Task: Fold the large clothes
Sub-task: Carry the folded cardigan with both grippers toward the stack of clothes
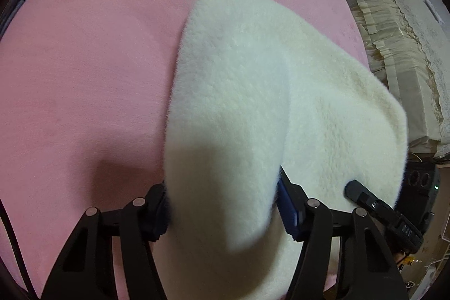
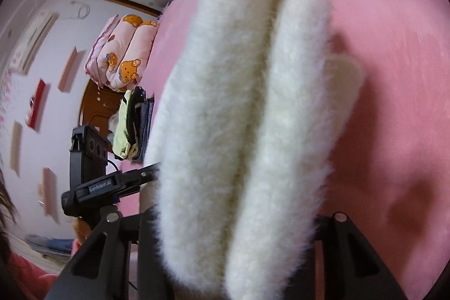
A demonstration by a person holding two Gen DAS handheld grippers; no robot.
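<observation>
A thick white fleece garment (image 1: 253, 92) hangs lifted over the pink bed cover (image 1: 84, 61). My left gripper (image 1: 222, 204) is shut on a folded edge of it, which bulges between the black fingers. My right gripper (image 2: 236, 232) is shut on two fluffy rolled layers of the same garment (image 2: 247, 108), which hide its fingertips. The right gripper also shows in the left wrist view (image 1: 365, 198), touching the fleece's right side. The left gripper shows in the right wrist view (image 2: 112, 182) at the left.
The pink bed cover (image 2: 393, 47) fills both views. A cream frilled bed or sofa cover (image 1: 399, 52) lies to the right. A stack of folded clothes (image 2: 132, 128) and pink bear-print pillows (image 2: 123, 52) sit at the bed's far end.
</observation>
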